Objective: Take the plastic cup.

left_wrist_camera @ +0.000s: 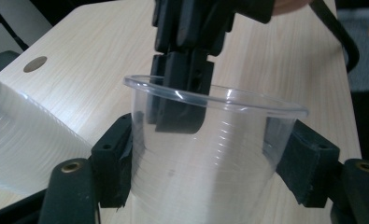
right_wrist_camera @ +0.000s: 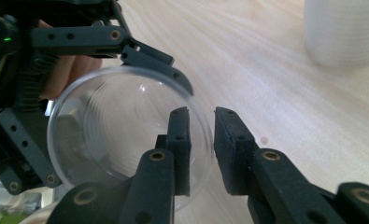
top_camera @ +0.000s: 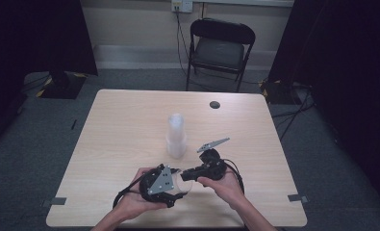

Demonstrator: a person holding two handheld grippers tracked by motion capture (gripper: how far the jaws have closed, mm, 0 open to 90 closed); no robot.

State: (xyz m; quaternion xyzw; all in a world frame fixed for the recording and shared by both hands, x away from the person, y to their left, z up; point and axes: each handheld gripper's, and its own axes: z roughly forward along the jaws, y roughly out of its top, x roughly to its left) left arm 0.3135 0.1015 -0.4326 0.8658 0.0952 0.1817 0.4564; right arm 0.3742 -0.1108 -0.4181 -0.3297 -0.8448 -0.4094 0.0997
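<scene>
Writing or labels cannot be made out on anything. Left gripper clamps a clear plastic cup by its sides near the desk's near edge. Right gripper straddles the cup's rim, jaws slightly parted, not pressing. Farther off, mid-desk, stands a stack of cups.

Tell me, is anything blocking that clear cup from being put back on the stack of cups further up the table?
Nothing visible does. The clear cup sits clamped in the left gripper, with the right gripper straddling its rim, one jaw inside. Between it and the stack of cups there is just bare table.
</scene>
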